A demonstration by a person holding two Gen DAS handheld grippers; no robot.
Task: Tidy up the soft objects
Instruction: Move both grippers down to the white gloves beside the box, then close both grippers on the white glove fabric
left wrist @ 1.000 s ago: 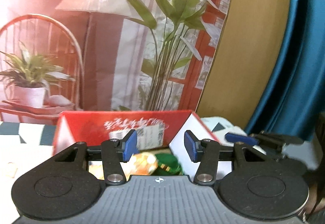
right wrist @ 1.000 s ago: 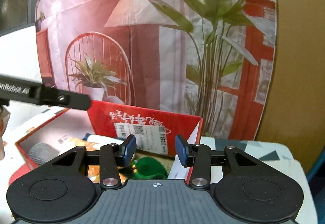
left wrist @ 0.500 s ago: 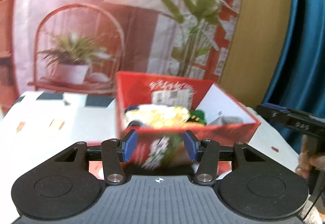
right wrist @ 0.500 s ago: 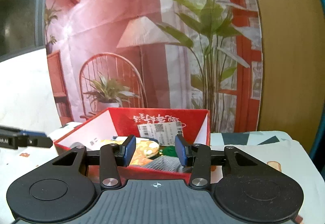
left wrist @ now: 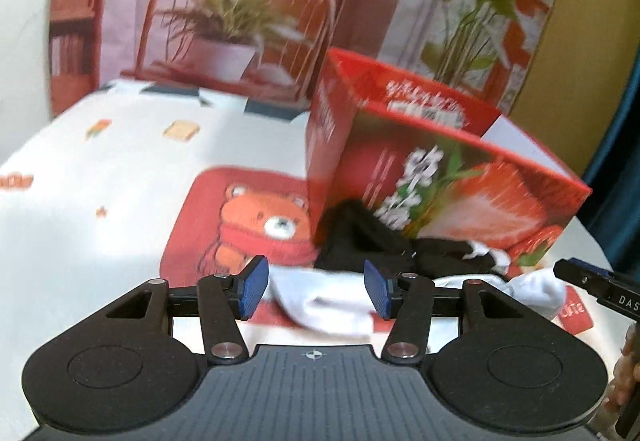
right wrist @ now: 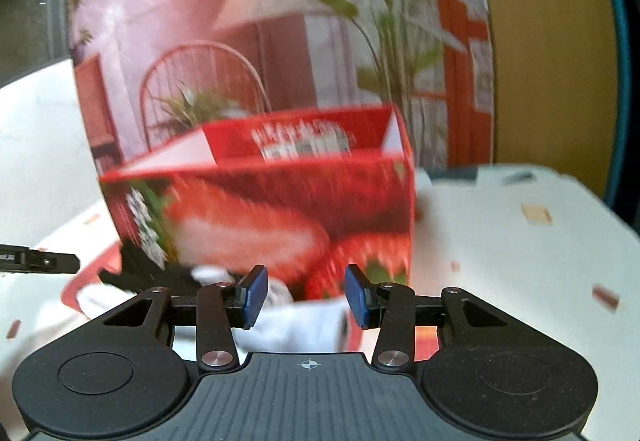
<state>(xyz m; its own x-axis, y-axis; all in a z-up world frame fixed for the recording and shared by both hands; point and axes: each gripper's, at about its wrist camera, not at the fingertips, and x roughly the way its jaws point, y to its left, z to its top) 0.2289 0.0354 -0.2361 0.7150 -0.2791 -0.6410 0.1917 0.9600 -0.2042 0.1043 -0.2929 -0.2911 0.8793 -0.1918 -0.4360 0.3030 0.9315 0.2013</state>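
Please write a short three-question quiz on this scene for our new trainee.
1. True or false: the white sock lies inside the red box.
2. Which lies nearer the box's base: (a) the black sock or (b) the white sock?
3. What animal is printed on the red mat?

Key: 1 false, it lies on the table in front of the box; 2 a; 3 a bear.

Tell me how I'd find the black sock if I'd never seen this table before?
Look for the big red strawberry box standing on the white tablecloth. At the foot of its front wall, on the red bear mat, lies a small heap of socks. The black sock is the dark crumpled one nearest the box, behind the white socks that lie closer to the camera.
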